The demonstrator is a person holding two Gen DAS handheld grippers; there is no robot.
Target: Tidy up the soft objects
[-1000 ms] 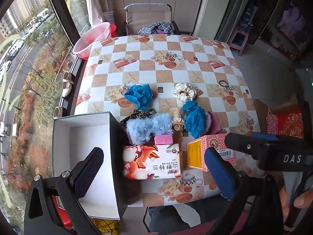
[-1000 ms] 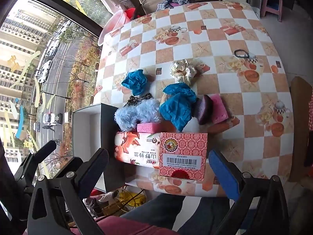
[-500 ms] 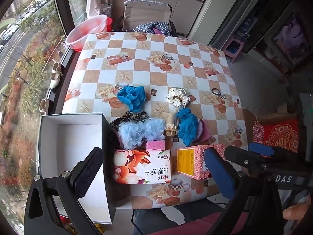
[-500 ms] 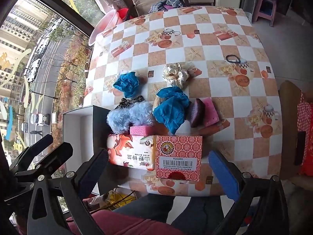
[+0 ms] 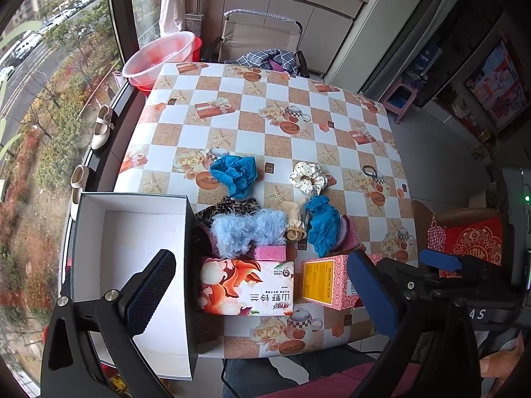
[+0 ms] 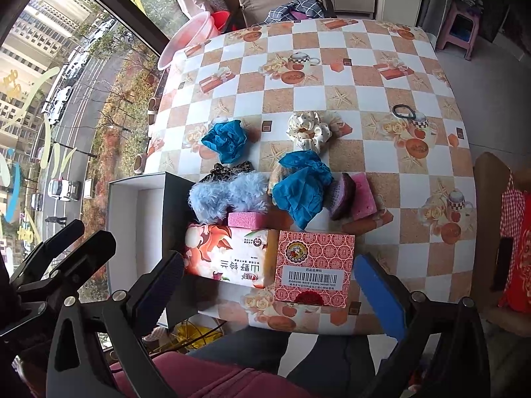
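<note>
Left gripper (image 5: 262, 293) and right gripper (image 6: 270, 290): jaws apart, empty, above near table (image 6: 348, 106) edge. White box (image 5: 139, 232) left of soft pile.

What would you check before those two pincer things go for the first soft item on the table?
1. Left gripper fingers spread, nothing between them: ok.
2. Right gripper fingers spread, nothing between them: ok.
3. White box open, and its visible interior holds nothing: ok.
4. Fluffy blue piece clear on top: ok, though the pink sponge lies against its near edge.
5. Path to the pile: not ok, the tissue pack and the red carton stand at the near edge in front of it.
6. Whether the blue cloth is tangled with the items beside it: cannot tell.
</note>
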